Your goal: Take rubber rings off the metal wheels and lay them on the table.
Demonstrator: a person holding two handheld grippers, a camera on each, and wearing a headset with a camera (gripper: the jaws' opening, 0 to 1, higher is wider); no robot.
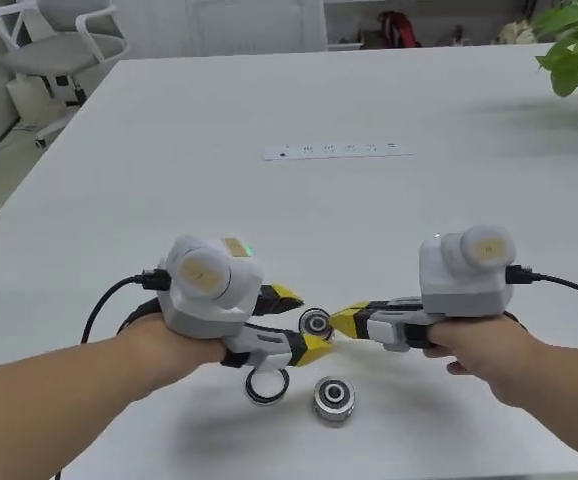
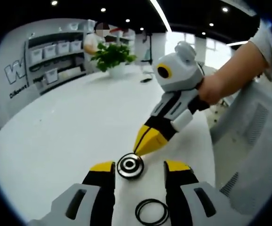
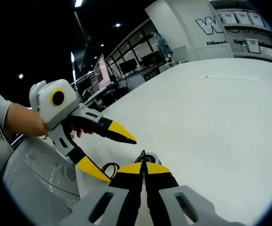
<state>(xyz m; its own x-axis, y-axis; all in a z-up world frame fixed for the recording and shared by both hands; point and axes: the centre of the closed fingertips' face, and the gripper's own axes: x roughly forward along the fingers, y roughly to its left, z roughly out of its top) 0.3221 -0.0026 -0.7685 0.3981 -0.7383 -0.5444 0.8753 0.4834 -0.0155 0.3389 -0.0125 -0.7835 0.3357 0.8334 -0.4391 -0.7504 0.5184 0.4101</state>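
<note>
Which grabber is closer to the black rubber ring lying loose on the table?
Left. The left gripper sits right over the black rubber ring; the right gripper is farther off, on the ring's right.

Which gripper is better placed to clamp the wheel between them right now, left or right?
Left, probably: the left gripper has its jaws open on either side of the metal wheel, while the right gripper is shut, its tip at the wheel's rim.
</note>
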